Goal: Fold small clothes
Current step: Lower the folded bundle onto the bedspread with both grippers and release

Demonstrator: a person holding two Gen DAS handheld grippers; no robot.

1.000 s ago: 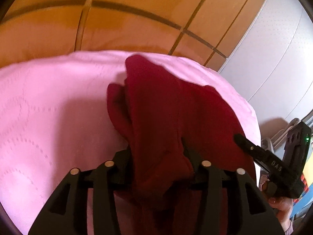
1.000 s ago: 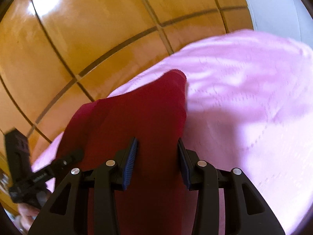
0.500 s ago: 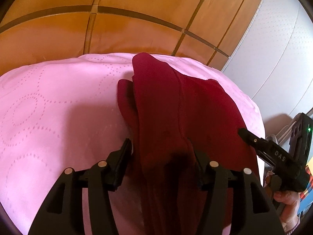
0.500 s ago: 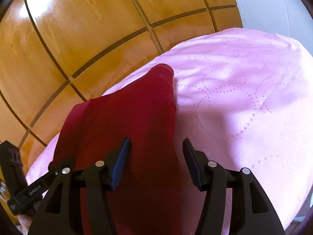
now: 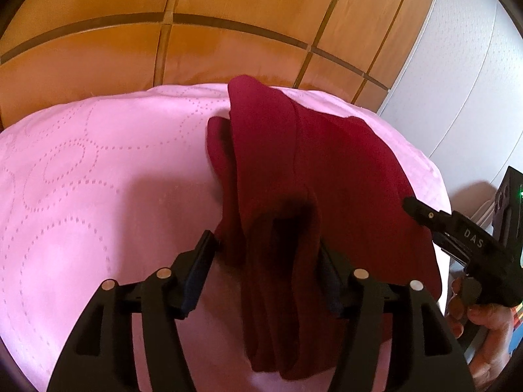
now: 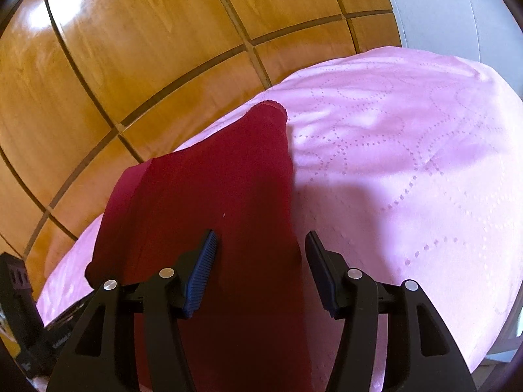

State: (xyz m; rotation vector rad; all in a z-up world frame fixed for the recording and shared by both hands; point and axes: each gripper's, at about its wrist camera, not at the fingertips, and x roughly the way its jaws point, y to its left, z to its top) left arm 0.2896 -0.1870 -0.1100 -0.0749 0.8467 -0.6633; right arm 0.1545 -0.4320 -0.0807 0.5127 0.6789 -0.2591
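A dark red garment [image 5: 313, 176] lies folded lengthwise on a pink quilted cover [image 5: 98, 179]. It also shows in the right wrist view [image 6: 215, 202], reaching toward the cover's far edge. My left gripper [image 5: 266, 254] is open, its fingers on either side of the garment's bunched near end. My right gripper [image 6: 260, 251] is open, its fingers spread over the garment's right edge. The right gripper's body [image 5: 467, 245] shows at the right of the left wrist view, beside the garment.
The pink cover [image 6: 408, 163] spreads wide to the right. A wooden panelled wall [image 5: 163, 42] stands behind the cover's far edge. A white wall [image 5: 464, 81] is at the right. The left gripper's body [image 6: 19, 310] shows low at the left.
Both grippers have opened and let go of the red garment. It has dropped flat onto the pink cover. Both grippers have drawn back a little.
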